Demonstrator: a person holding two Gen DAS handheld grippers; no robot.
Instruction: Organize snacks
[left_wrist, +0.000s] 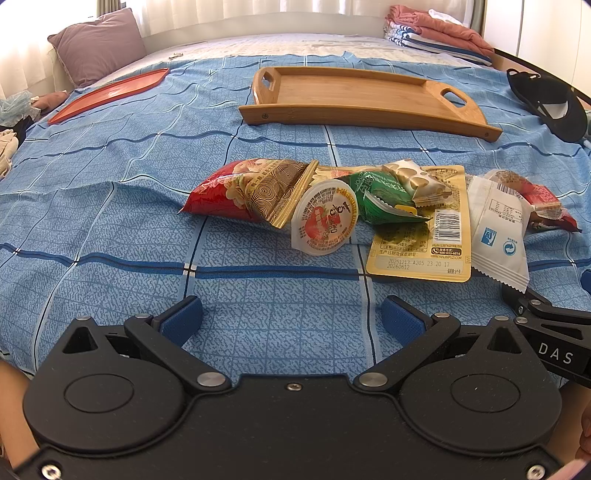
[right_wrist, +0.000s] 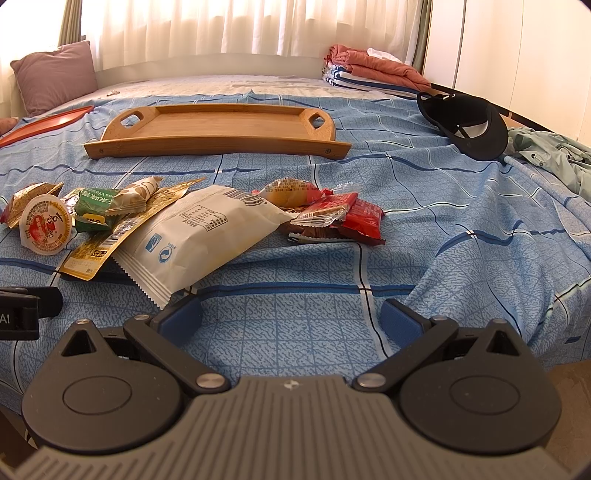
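Note:
A heap of snacks lies on the blue checked bedspread: a red and gold bag, a jelly cup, a green packet, a flat yellow packet, a white packet and red packets. An empty wooden tray lies beyond the heap. My left gripper is open and empty just short of the heap. My right gripper is open and empty, its left finger close to the white packet's corner.
An orange tray lies at the far left. A black cap lies at the right, with a green garment beside it. A purple pillow and folded laundry lie at the back.

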